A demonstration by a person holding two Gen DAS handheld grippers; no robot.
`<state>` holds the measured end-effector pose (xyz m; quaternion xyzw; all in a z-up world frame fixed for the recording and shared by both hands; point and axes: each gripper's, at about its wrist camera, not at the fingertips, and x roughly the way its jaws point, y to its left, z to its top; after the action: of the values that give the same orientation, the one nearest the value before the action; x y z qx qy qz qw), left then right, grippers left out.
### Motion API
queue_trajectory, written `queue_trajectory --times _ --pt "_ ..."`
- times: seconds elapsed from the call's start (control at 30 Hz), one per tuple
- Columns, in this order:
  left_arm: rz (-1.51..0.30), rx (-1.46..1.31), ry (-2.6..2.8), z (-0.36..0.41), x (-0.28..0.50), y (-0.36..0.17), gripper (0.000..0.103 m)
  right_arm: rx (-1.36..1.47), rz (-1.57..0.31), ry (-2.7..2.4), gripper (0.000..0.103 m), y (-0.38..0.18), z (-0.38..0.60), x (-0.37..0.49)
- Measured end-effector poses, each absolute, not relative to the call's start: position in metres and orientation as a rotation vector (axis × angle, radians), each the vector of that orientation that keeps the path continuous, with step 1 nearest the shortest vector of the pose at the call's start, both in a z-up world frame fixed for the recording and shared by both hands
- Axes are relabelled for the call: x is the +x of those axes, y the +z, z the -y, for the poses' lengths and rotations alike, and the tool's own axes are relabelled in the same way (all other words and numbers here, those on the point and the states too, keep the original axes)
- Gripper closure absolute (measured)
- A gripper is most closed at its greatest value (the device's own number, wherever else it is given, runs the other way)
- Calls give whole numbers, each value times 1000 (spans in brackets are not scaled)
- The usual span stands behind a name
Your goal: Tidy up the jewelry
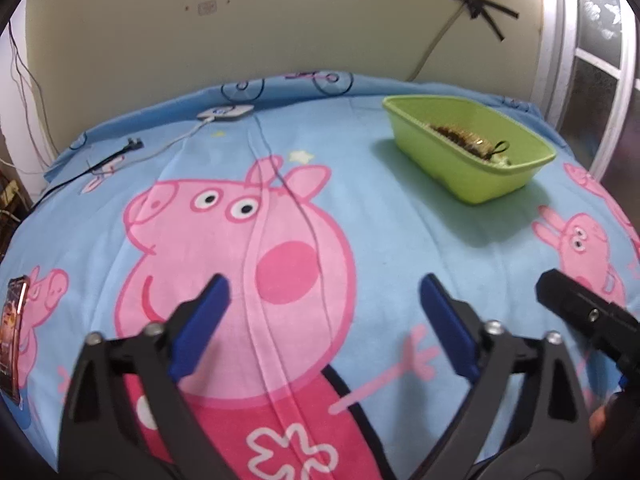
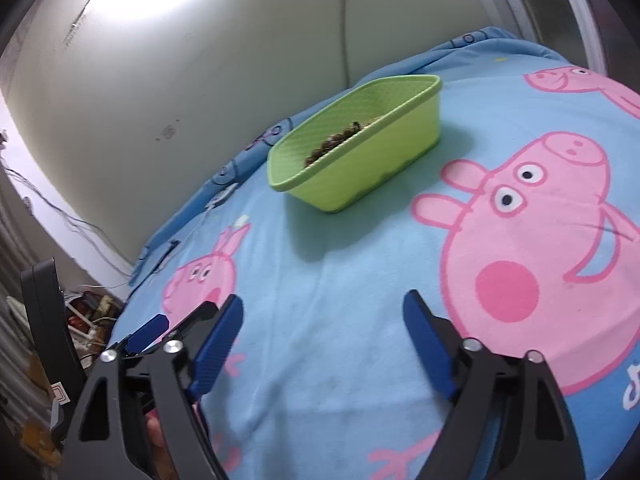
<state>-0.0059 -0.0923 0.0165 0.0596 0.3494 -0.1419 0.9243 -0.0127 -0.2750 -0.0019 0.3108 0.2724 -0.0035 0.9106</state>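
Note:
A green plastic tub (image 1: pixel 496 178) sits on the bed at the far right in the left wrist view, holding gold and dark jewelry (image 1: pixel 466 140). In the right wrist view the tub (image 2: pixel 372 164) lies ahead, with jewelry (image 2: pixel 332 142) showing over its rim. My left gripper (image 1: pixel 324 290) is open and empty above the blue sheet, well short of the tub. My right gripper (image 2: pixel 322 310) is open and empty, also short of the tub. The right gripper's body (image 1: pixel 580 312) shows at the right edge of the left wrist view. The left gripper's fingertips (image 2: pixel 146 332) show at lower left in the right wrist view.
The bed is covered by a blue cartoon-pig sheet (image 1: pixel 360 240). A white charger with cable (image 1: pixel 226 114) and a black cable (image 1: pixel 116 158) lie at the far left. A phone (image 1: pixel 12 328) lies at the left edge. A wall stands behind; clutter (image 2: pixel 92 312) lies on the floor.

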Motion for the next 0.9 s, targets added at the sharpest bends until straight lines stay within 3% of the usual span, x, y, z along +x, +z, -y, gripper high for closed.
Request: queue_trajectory --times 0.33,0.53,0.9 --pt "-642 128 -307 95 -31 29 6 613 -524 -14 33 10 283 -24" --pt "-593 130 -295 96 -41 36 6 564 -490 -37 20 14 284 -23" --pt "-687 175 -255 98 -14 24 6 658 -520 15 20 3 293 -11"
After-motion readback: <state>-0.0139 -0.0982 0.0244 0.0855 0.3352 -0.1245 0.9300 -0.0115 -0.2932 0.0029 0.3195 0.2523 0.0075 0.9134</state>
